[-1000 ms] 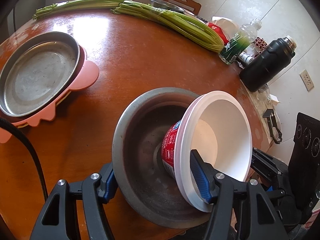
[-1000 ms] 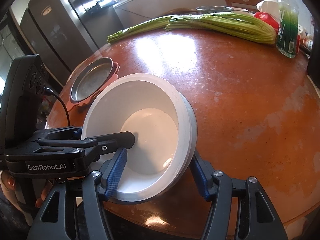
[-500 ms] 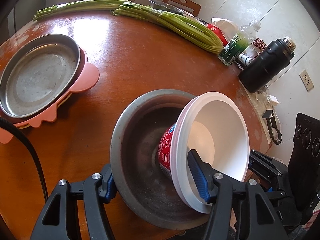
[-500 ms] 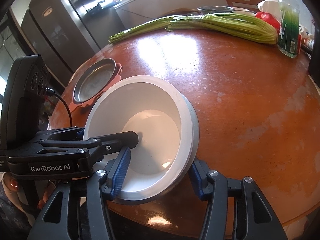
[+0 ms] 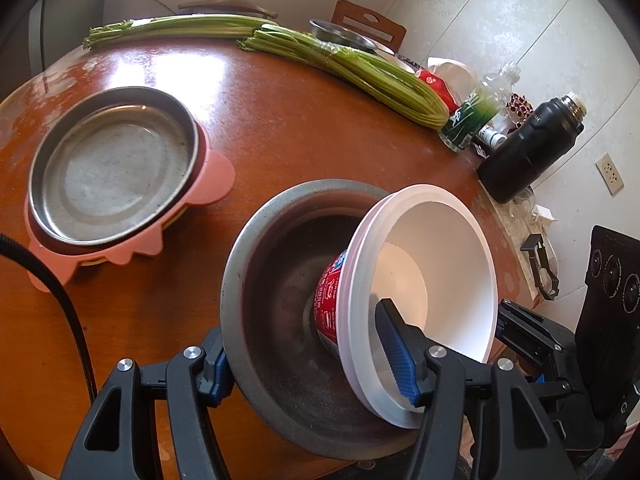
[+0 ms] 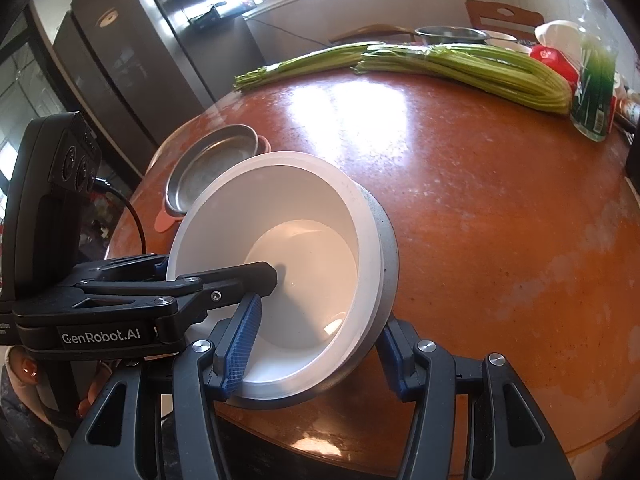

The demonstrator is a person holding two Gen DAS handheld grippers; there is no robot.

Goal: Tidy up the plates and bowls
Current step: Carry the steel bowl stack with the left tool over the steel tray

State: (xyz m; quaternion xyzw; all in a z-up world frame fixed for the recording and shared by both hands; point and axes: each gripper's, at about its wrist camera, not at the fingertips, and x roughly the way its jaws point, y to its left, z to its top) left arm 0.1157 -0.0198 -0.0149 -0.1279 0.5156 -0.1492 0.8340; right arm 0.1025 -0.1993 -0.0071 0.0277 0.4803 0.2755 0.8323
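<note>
A white plastic bowl (image 5: 436, 260) with a red label leans tilted inside a grey metal bowl (image 5: 276, 280) near the table's front edge. My left gripper (image 5: 304, 356) straddles both: one finger is outside the metal bowl's rim, the other inside the white bowl, holding them together. My right gripper (image 6: 316, 344) also spans the pair, one finger inside the white bowl (image 6: 280, 240), the other outside the metal bowl (image 6: 388, 256). A metal plate (image 5: 112, 164) rests on a pink plate (image 5: 216, 176) at the left.
Celery bunches (image 5: 352, 68) lie across the far side of the round brown table (image 5: 280, 128). A green bottle (image 5: 476, 116), black thermos (image 5: 528, 152) and another metal bowl (image 5: 340, 36) stand at the far right. A black cable (image 5: 60, 300) runs at left.
Both grippers and the nested bowls have shifted slightly; the plate stack and table appear a little farther away. The grips look unchanged.
</note>
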